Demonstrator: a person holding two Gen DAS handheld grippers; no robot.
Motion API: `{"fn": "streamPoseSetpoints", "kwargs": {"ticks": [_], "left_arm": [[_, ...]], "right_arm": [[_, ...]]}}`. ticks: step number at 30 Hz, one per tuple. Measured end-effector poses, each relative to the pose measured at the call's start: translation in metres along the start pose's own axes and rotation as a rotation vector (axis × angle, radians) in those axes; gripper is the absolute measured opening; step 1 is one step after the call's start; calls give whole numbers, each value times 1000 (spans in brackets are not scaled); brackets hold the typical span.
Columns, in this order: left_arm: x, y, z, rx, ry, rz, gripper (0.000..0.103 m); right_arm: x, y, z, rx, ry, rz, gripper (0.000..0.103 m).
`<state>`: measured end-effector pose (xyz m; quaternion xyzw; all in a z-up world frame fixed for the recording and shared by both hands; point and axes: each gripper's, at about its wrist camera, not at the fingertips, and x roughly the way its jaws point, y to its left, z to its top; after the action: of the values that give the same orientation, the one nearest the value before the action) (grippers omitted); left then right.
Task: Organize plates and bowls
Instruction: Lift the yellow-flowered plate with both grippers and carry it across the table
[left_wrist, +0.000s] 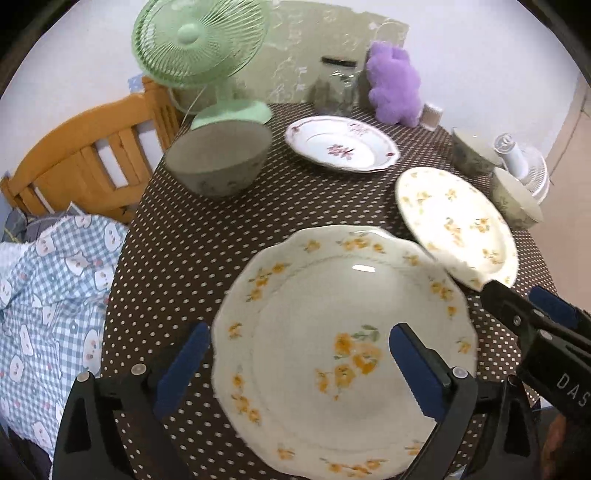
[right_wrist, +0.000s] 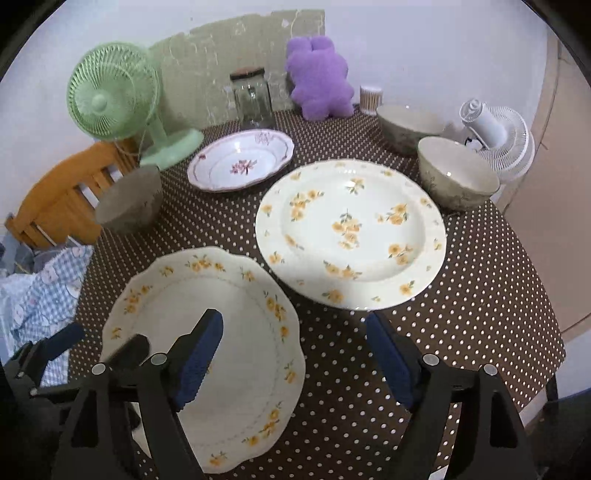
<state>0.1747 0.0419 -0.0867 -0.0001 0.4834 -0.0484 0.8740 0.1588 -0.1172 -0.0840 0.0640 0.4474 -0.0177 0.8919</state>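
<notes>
A scalloped yellow-flower plate lies at the table's near edge. My left gripper is open, its fingers spread over this plate's near side. A round yellow-flower plate lies to its right. My right gripper is open and empty, just in front of that plate's near rim. A pink-flower plate lies further back. A grey bowl stands at the left. Two more bowls stand at the right.
The table has a brown dotted cloth. A green fan, a glass jar, a purple plush and a white fan stand along the back. A wooden chair and checked fabric are at the left.
</notes>
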Motion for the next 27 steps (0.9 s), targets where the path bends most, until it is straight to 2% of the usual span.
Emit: {"fn": "streamPoseSetpoints", "kwargs": {"ticks": [6,14,27], "left_arm": [[-8,-36,6,20,-31,-1,99],[-5,-84,23,19,-57,24,99],[29,-143,57,-33,-44,91,99]], "right_arm": [[-9,-18,8,-25,-30,-5,82],[-10,-65,32,-22,-30,-9,82],[14,-123,68,-48,-16,19,82]]}}
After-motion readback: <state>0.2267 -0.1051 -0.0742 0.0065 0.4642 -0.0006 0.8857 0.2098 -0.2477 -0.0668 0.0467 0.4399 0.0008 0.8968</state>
